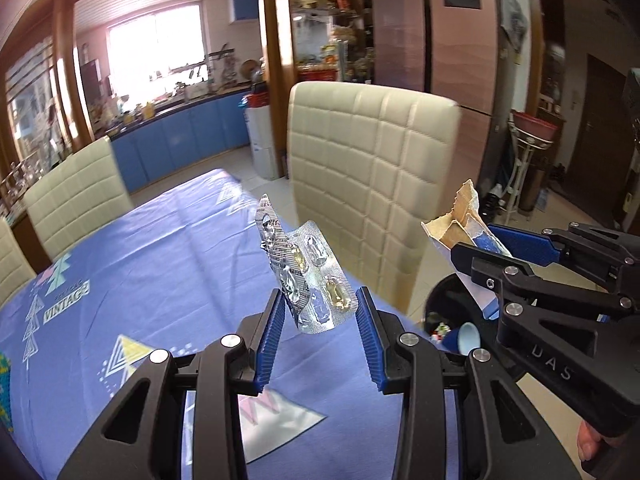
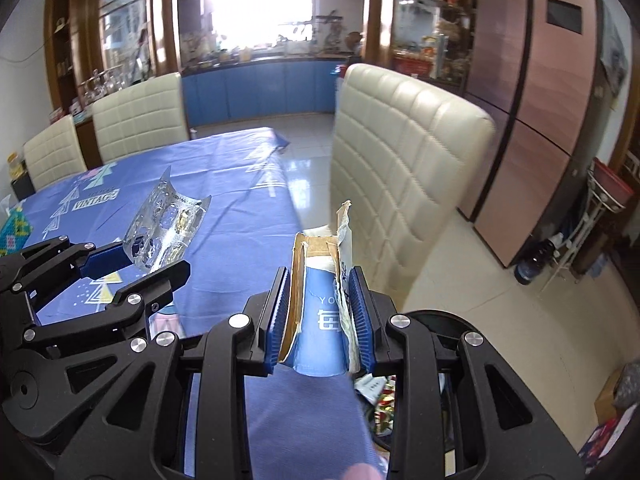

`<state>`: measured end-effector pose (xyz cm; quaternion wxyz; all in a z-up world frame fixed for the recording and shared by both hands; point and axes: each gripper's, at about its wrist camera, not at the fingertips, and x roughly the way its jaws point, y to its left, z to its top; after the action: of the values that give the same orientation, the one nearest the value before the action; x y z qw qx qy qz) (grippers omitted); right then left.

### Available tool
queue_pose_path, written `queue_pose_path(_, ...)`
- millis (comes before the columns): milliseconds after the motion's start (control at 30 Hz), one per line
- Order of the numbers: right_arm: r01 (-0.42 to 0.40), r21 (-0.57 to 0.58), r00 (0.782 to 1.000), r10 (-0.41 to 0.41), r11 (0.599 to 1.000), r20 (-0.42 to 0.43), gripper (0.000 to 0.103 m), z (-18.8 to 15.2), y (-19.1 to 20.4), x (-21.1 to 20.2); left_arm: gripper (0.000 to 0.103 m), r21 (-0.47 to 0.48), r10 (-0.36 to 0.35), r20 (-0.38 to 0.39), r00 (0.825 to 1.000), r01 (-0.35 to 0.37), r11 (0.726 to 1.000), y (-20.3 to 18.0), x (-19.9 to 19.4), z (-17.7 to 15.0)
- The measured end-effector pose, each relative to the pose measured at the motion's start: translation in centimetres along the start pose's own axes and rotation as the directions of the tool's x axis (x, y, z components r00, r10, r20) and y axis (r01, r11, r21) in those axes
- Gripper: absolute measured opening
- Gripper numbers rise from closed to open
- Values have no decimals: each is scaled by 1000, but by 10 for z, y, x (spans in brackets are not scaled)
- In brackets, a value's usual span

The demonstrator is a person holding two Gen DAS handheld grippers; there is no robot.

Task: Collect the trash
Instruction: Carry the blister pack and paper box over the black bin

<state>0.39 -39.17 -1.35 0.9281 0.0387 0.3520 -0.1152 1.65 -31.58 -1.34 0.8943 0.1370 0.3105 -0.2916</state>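
My left gripper (image 1: 320, 300) is shut on a silver pill blister pack (image 1: 308, 268) and holds it above the blue tablecloth (image 1: 160, 272). The pack also shows in the right wrist view (image 2: 164, 224), in the left gripper (image 2: 132, 264). My right gripper (image 2: 320, 284) is shut on a torn blue and white cardboard box (image 2: 320, 312), held upright past the table's right edge. That box (image 1: 464, 224) and the right gripper (image 1: 508, 252) also show in the left wrist view. A black trash bin (image 1: 448, 320) with trash inside stands on the floor below the right gripper.
A cream padded chair (image 1: 372, 184) stands at the table's right side, close behind both held items. More cream chairs (image 2: 140, 112) stand at the far side. A teal patterned object (image 2: 16, 228) lies at the table's left. A pink fridge (image 2: 532, 120) stands at the right.
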Motion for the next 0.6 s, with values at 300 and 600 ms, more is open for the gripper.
queue_pose_path(300, 107, 91, 994, -110, 990, 21, 32, -10, -59, -25, 36, 92, -109, 28, 994, 106, 990, -57, 3, 19)
queue_pose_path(600, 175, 156, 983, -182, 972, 30, 32, -14, -95, -38, 36, 158, -169, 38, 985, 161, 974, -92, 6, 31)
